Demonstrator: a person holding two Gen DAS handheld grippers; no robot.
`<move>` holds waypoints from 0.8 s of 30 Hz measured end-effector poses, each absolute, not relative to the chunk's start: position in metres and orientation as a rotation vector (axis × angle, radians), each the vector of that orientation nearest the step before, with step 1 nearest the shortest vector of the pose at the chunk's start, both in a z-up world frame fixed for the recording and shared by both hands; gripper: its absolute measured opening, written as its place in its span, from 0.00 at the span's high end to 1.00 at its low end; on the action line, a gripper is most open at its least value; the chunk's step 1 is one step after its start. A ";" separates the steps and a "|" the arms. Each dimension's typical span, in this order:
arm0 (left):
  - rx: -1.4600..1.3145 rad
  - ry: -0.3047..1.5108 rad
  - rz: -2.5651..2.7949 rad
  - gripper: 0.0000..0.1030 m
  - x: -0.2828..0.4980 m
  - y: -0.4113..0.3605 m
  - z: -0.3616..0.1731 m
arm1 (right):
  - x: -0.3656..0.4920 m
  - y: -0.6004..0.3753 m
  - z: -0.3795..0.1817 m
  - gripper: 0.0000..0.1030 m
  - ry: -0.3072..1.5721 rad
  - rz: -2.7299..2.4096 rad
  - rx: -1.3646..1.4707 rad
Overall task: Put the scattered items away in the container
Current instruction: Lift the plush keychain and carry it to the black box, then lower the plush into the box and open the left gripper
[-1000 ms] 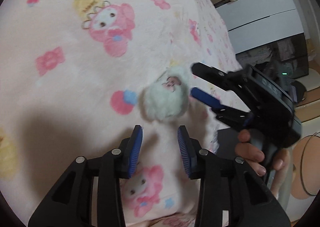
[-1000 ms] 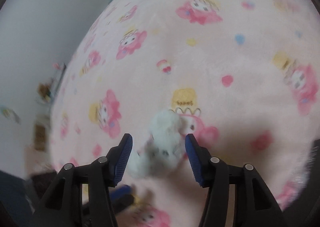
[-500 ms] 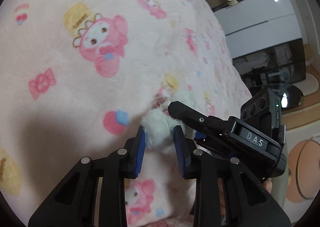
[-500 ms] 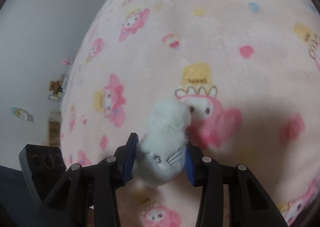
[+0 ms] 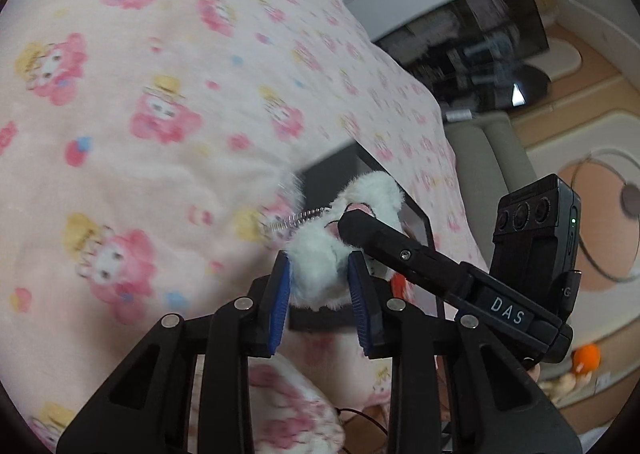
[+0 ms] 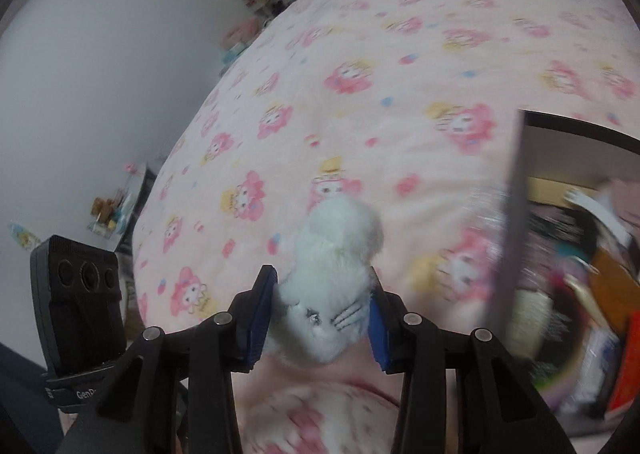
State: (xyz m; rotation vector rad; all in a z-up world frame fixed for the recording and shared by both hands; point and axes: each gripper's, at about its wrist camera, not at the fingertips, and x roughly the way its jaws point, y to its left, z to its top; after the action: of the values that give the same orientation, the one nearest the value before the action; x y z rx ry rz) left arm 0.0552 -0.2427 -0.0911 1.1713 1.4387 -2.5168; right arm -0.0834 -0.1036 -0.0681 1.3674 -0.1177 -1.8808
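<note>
White fluffy plush toy, clamped between the blue pads of the left gripper above a pink cartoon-print blanket; the right gripper crosses in front, lettered "DAS", with a dark container behind and a tan floor at right. Right wrist view: right gripper likewise clenched on the toy, the left unit's partial lettering "GenR" showing, a grey wall at left, and the container seen cluttered inside.

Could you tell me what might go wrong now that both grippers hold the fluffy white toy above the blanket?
Both the left gripper and right gripper clamp one white plush toy, so uneven pulling could stretch it or tear it free. Its metal spring might snag the pink blanket. The container rim stands close; the toy could catch there.
</note>
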 end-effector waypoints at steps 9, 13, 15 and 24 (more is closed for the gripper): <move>1.444 1.322 -2.617 0.74 -0.027 -0.131 -0.084 | -0.102 0.030 -0.065 0.63 -0.245 -2.072 1.406; 1.612 1.239 -2.554 0.74 -0.060 -0.098 -0.105 | -0.115 0.069 -0.092 0.63 -0.309 -2.112 1.501; 1.643 1.174 -2.531 0.74 -0.065 -0.091 -0.109 | -0.119 0.080 -0.105 0.63 -0.326 -2.100 1.550; 1.687 0.986 -2.474 0.74 -0.072 -0.088 -0.113 | -0.115 0.090 -0.109 0.62 -0.235 -2.123 1.540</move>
State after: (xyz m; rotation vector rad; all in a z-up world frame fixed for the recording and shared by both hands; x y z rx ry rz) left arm -0.0724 -0.0881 -0.1130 1.6872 0.9858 -2.4743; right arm -0.1150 0.0898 -0.1088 1.5399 -0.2348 -2.1230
